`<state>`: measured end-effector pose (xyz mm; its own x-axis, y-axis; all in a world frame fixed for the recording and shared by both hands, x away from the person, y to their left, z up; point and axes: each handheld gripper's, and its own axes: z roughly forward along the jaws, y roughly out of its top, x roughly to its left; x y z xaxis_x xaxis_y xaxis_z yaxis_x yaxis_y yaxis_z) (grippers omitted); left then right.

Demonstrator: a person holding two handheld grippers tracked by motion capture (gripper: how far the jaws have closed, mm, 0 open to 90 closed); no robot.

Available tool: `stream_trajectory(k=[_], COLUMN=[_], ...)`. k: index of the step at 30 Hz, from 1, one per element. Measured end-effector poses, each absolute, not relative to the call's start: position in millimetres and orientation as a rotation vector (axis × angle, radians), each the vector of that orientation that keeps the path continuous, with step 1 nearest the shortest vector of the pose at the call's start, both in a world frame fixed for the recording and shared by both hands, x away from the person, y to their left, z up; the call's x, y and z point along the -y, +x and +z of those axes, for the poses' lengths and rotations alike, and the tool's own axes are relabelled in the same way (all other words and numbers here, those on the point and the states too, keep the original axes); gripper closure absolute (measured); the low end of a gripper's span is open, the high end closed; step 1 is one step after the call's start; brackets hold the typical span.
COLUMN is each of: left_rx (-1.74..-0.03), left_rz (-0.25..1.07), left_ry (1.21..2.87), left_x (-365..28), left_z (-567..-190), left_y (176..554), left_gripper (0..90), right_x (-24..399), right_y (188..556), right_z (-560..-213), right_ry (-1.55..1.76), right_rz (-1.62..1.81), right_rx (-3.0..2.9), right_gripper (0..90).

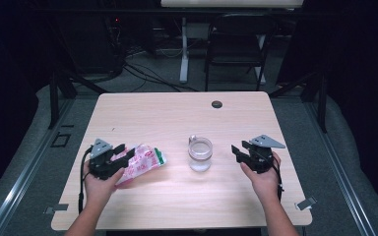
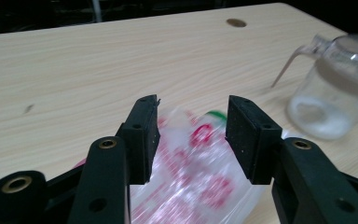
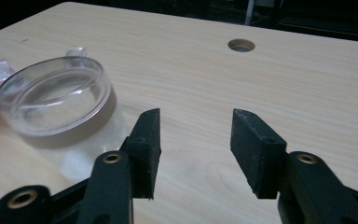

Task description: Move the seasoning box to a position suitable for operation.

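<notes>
Left gripper (image 1: 120, 153) first: its jaws stand apart over the packet (image 1: 140, 164), one pad on each side of the wrapper in the left gripper view, and neither pad presses the plastic, so nothing is held there. The left hand (image 1: 98, 184) carries it from the near edge of the table (image 1: 177, 113), toward the near left corner.

The packet (image 2: 196, 182) is a clear plastic sachet, crinkled and shiny, printed all over with red-pink marks on white, with a green band at one end. It lies flat on the wood, close to the left edge. Its long axis runs on a slant, from the left hand at the near left up toward the middle of the table, and the green end points at the jar. In the left gripper view its print is blurred, too soft to read.

Across to the right gripper (image 1: 240, 150): jaws apart again, bare table (image 3: 284, 79) between the pads, holding nothing. The right hand (image 1: 262, 177) has it near the right edge, aimed left at the jar (image 1: 200, 153).

That jar (image 3: 58, 100) stands upright about midway between the two grippers, clear-walled and open-mouthed, with a small clear tab at its rim. It sits just beside the packet's green end; whether the two touch I cannot tell. Beyond it, by the far edge, a round cable hole (image 1: 217, 104) sits in the tabletop.
</notes>
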<state>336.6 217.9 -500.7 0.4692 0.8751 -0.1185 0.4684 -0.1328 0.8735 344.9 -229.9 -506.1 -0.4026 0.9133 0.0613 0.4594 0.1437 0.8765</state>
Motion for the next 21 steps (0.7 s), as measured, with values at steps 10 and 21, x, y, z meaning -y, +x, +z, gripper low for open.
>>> stream_trajectory(k=[10, 21], left_rx=[-1.114, -1.191], left_rz=[0.407, 0.408], left_ry=[1.822, 1.896], left_x=[-125, -75], left_z=[-499, -524], left_y=[371, 387], left_gripper=[65.7, 89.3], right_x=[227, 209], right_y=[362, 385], right_z=[-522, -533], right_ry=[1.253, 1.189], right_rz=[1.249, 1.293], right_rx=[-1.963, -2.085], right_gripper=[67.7, 85.9])
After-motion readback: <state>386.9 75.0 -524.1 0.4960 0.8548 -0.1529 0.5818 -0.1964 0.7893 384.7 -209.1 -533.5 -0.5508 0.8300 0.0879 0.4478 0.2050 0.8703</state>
